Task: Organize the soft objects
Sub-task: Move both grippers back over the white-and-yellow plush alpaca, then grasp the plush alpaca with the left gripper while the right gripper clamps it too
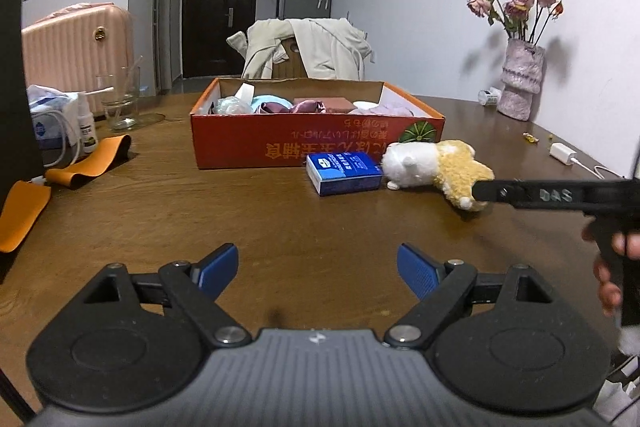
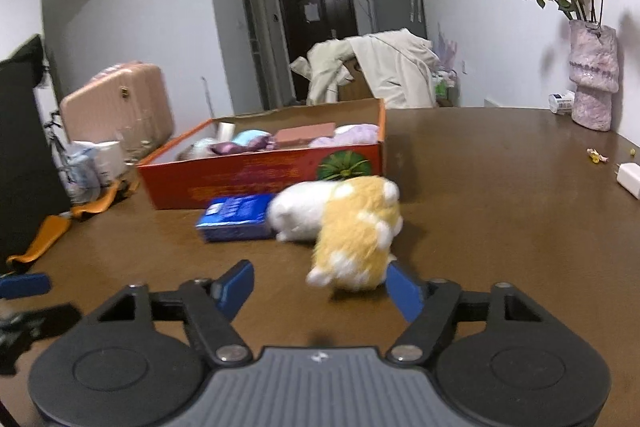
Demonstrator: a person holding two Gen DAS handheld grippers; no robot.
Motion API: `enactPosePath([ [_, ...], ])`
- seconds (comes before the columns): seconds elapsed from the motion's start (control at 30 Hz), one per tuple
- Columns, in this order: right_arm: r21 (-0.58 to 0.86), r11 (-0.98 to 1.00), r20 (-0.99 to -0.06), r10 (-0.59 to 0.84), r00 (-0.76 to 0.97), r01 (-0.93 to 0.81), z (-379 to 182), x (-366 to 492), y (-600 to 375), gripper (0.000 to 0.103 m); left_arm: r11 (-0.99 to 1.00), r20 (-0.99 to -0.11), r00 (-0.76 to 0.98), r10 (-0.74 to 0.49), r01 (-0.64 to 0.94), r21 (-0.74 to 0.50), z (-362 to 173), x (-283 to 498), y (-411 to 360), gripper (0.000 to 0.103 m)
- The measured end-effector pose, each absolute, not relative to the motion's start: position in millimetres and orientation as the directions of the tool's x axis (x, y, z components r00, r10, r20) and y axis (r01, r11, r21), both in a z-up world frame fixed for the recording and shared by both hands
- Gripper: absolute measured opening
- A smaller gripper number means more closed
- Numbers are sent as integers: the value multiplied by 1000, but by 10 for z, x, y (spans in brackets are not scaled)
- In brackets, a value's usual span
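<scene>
The left gripper [image 1: 318, 269] hangs low over the bare brown table [image 1: 280, 211] with its 2 blue pads [image 1: 218, 267] spread wide and nothing between them. Ahead of it lies the plush [image 1: 436, 167] — a white and tan toy on its side, near the front right corner of the orange box [image 1: 316, 143] and touching the blue pack [image 1: 344, 173] at its white end.

The right gripper [image 2: 320, 285] is also spread wide. Its right pad [image 2: 404, 291] sits against the tan end of the plush [image 2: 352, 227], while the left pad stands well clear, so the toy is not clamped. From the left wrist view, one black finger [image 1: 532, 195] reaches in from the right and meets the tan end of the toy.

The box is open on top and holds soft things: a light blue piece [image 2: 250, 138], a purple satin piece [image 1: 304, 105], a pale lilac cloth [image 2: 356, 134] and a flat pink-brown slab [image 2: 306, 134]. The plush lies outside the box, on the table.

To the left are orange straps [image 1: 88, 167], a spray bottle [image 1: 87, 127] and a glass beaker [image 1: 120, 99]. At the far right stands a vase [image 1: 520, 79] of dried roses, with a white charger [image 1: 562, 151] near the table edge.
</scene>
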State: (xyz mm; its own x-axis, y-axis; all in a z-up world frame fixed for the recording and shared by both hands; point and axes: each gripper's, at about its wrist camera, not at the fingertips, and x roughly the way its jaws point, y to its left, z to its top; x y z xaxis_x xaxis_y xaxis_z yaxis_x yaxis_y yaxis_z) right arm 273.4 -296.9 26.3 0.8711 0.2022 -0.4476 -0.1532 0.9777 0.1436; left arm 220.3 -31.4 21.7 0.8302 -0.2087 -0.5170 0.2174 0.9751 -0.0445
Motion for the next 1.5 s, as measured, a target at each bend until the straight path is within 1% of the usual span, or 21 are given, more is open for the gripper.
enactPosePath([
  [0.07,143,982,-451,179,875,-127,235,2935,-3008,62,975,-521,828,-208,219,-42,207,2294,-339,88],
  [0.13,154,982,-469,173,866,-113,202,3064,-3028,38,975,-520,828,-207,217,-41,203,2369,-343,88],
  [0.2,153,979,-488,195,851,-136,188,3068,-2979,37,978,-519,832,-196,207,-39,201,2434,-320,88],
  [0.23,175,965,-495,259,830,-196,214,2997,-2914,37,981,-516,836,-185,192,-40,201,2472,-290,88],
  [0.3,290,873,-446,486,751,-393,283,2822,-2832,36,986,-518,840,-162,158,-52,203,2562,-220,88],
  [0.33,342,814,-413,579,703,-470,332,2734,-2805,36,988,-520,841,-153,142,-61,203,2606,-192,88],
  [0.37,347,799,-388,599,700,-491,383,2675,-2803,38,988,-519,841,-152,133,-74,207,2654,-169,88],
  [0.43,310,845,-355,528,771,-435,483,2649,-2883,53,984,-519,836,-177,144,-102,213,2724,-166,88],
  [0.47,294,882,-349,457,818,-368,503,2699,-2954,57,978,-518,829,-210,167,-128,219,2757,-196,88],
  [0.53,301,919,-368,358,858,-254,465,2871,-3070,59,960,-509,815,-277,217,-176,212,2817,-256,88],
  [0.6,357,906,-399,368,840,-228,357,3064,-3120,62,946,-492,809,-320,245,-213,180,2912,-308,88],
  [0.63,396,888,-399,396,827,-234,289,3150,-3123,68,945,-497,806,-321,238,-225,158,2980,-329,88],
  [0.7,446,861,-394,435,810,-245,185,3296,-3102,73,934,-513,788,-340,222,-278,114,3110,-326,87],
  [0.8,455,858,-419,443,792,-239,92,3533,-3051,73,893,-524,743,-417,225,-391,41,3270,-293,86],
  [0.83,468,852,-433,451,780,-233,79,3585,-3021,73,880,-520,733,-440,234,-414,17,3314,-294,83],
  [0.87,493,840,-436,465,770,-228,59,3607,-3006,73,873,-524,724,-448,230,-429,-12,3365,-301,79],
  [0.93,535,816,-445,492,748,-218,0,3622,-3021,73,862,-529,706,-471,240,-447,-49,3430,-307,63],
  [1.0,563,797,-435,511,741,-219,-44,3555,-3001,73,837,-516,689,-509,255,-485,-73,3430,-291,56],
  [1.03,578,785,-427,524,737,-224,-59,3498,-2991,64,831,-517,679,-521,266,-488,-68,3402,-302,54],
  [1.2,554,795,-418,521,744,-246,-8,3164,-2990,56,827,-529,650,-546,315,-466,-16,3051,-362,53],
  [1.5,583,783,-416,517,748,-217,-53,2593,-3156,54,818,-538,624,-566,345,-461,-21,2523,-434,52],
])
